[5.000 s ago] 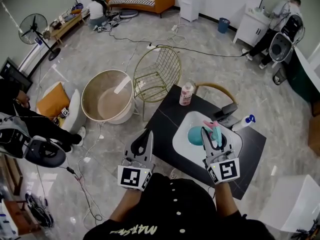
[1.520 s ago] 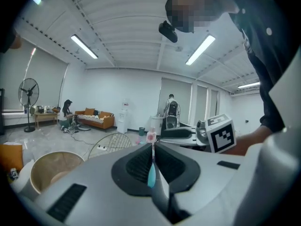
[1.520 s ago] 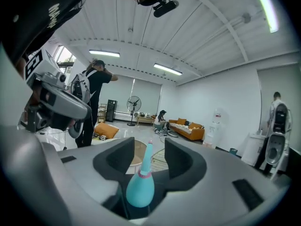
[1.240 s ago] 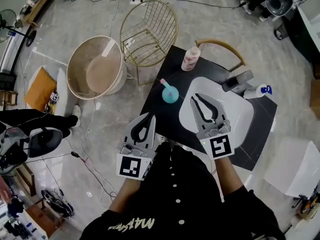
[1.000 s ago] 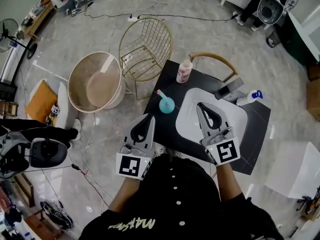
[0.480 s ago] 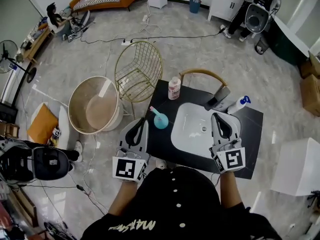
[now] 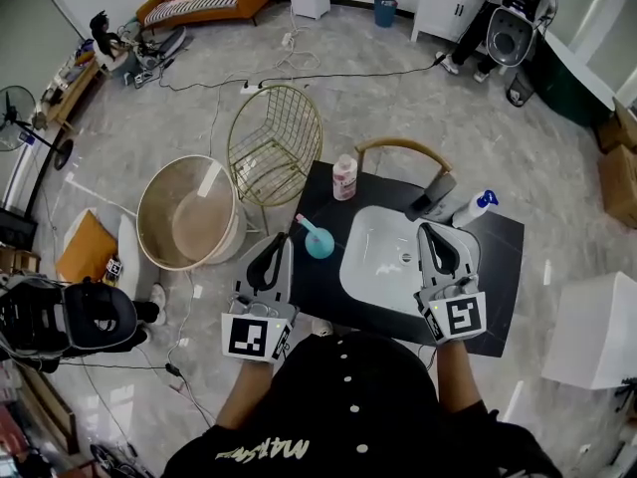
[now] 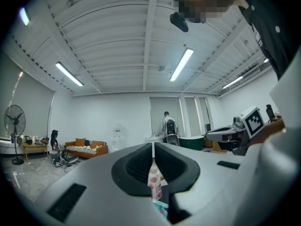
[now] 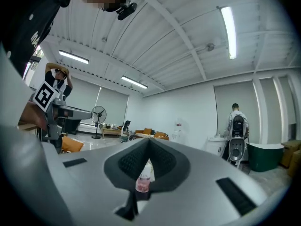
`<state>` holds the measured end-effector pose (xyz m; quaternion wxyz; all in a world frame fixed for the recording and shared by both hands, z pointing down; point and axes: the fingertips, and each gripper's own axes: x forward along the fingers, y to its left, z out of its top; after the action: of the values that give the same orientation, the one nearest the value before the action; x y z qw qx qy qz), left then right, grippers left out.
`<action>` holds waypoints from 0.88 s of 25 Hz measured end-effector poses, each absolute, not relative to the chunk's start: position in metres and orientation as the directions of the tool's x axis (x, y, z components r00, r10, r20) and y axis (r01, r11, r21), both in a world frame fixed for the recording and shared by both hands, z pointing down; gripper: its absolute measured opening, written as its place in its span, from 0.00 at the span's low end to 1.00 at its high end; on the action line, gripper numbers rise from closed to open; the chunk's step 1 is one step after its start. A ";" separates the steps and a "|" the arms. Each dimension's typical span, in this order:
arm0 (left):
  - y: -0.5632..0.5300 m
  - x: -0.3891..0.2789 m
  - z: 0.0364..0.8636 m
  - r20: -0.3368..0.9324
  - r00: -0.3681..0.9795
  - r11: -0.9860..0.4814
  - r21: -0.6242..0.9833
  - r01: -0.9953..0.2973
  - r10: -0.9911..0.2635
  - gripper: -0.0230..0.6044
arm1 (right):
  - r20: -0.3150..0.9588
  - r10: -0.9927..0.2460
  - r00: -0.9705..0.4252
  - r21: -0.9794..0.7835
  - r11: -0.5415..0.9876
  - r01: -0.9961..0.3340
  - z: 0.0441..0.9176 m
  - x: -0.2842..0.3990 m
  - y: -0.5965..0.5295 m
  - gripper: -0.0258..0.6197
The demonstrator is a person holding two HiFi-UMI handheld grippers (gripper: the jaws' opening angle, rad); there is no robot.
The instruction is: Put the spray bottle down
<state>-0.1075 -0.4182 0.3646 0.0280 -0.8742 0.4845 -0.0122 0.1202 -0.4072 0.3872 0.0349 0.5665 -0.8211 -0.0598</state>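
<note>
The teal spray bottle (image 7: 318, 240) with a pink trigger stands upright on the black table (image 7: 498, 267), just left of the white sink basin (image 7: 383, 262). My left gripper (image 7: 284, 240) hovers at the table's near left edge, close beside the bottle; its jaws are shut and empty. My right gripper (image 7: 429, 230) is over the basin's right rim, shut with nothing in it. In the left gripper view the tips (image 8: 153, 147) meet, and a pink bottle (image 8: 154, 185) shows beyond them. The right gripper view shows touching tips (image 9: 149, 142) too.
A pink bottle (image 7: 344, 177) stands at the table's far side. A grey faucet (image 7: 435, 198) and a white spray bottle with a blue top (image 7: 476, 208) sit behind the basin. A gold wire chair (image 7: 274, 147) and a round tub (image 7: 189, 212) stand left of the table.
The teal bottle, earlier held in my right gripper over the basin, now stands on the table. My right gripper has moved right across the basin and shut. The head view has tilted up.
</note>
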 end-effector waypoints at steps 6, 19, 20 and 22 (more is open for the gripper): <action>-0.416 -0.115 0.368 0.006 0.516 -0.515 -0.053 -0.855 -0.857 0.07 | -0.016 -0.924 -0.383 0.140 0.377 -0.916 0.384 0.109 -0.412 0.03; -0.413 -0.116 0.368 0.003 0.520 -0.520 -0.038 -0.853 -0.854 0.07 | -0.005 -0.912 -0.411 0.162 0.404 -0.900 0.382 0.095 -0.415 0.03; -0.412 -0.116 0.368 0.003 0.521 -0.521 -0.037 -0.853 -0.853 0.07 | -0.005 -0.911 -0.412 0.161 0.406 -0.900 0.382 0.095 -0.414 0.03; -0.412 -0.116 0.369 0.003 0.522 -0.522 -0.035 -0.853 -0.853 0.07 | -0.002 -0.910 -0.414 0.157 0.408 -0.899 0.383 0.094 -0.413 0.03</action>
<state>-0.1164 -0.4118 0.3690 0.0146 -0.8722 0.4889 -0.0099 0.0938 -0.4135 0.3831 0.0416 0.5398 -0.8381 -0.0667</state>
